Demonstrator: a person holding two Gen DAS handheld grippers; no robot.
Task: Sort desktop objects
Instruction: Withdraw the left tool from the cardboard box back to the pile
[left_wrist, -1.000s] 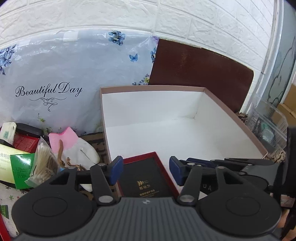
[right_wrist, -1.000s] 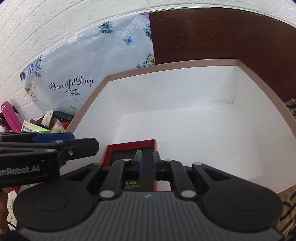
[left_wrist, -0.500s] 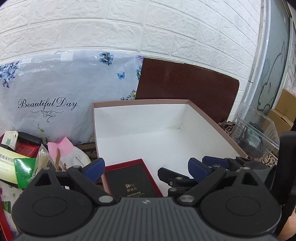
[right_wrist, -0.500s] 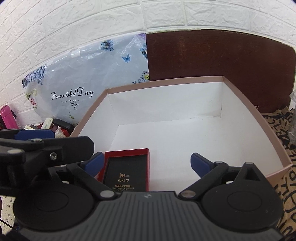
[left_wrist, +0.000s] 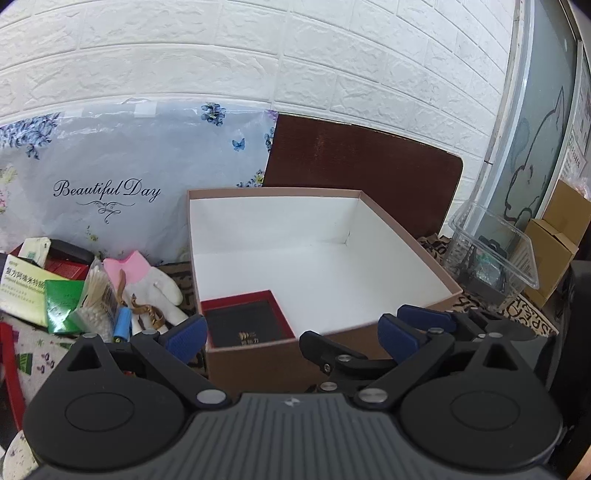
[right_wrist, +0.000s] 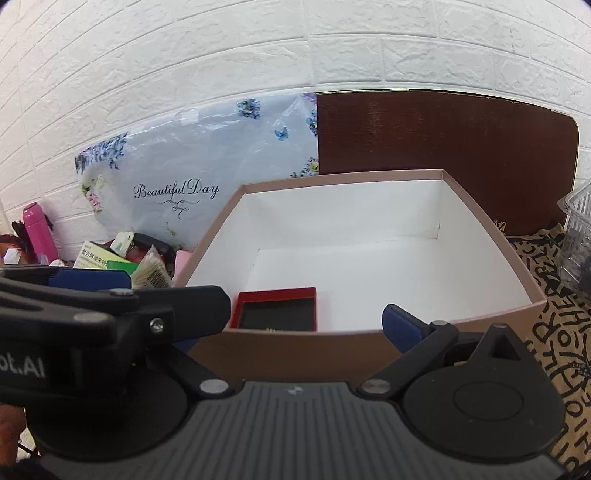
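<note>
— Red box (left_wrist: 246, 322): where is it found?

— It is seen lying flat in the pink carton (left_wrist: 406, 240), in the near-left corner, at about 7 o'clock on the white floor. Its dark face with gold print is turned up. It is touched by neither claw.

— How is the left claw (left_wrist: 293, 334) set?

— Its blue pads are spread wide apart, having just been opening, and nothing is held between them. It is held outside the carton's near wall, which is seen through the gap.

— And the right claw (right_wrist: 295, 325)?

— It too has just been opening and is spread wide, with nothing gripped. Only its right pad (right_wrist: 400, 328) is seen clearly; the left one is largely hidden behind the other tool's arm, which crosses the view at 9 o'clock.

— What is found around the carton?

— At 9 o'clock on the counter (left_wrist: 33, 354) a pile is seen: a bag of cotton swabs (left_wrist: 96, 299), a green packet (left_wrist: 61, 304), a white and pink glove (left_wrist: 147, 280), a small blue battery (left_wrist: 123, 323). A floral bag (left_wrist: 122, 173) reading "Beautiful Day" is leaned on the brick wall at 11 o'clock, a brown board (left_wrist: 365, 177) at 12 o'clock. A clear plastic bin (left_wrist: 495, 251) is placed at 3 o'clock.
</note>
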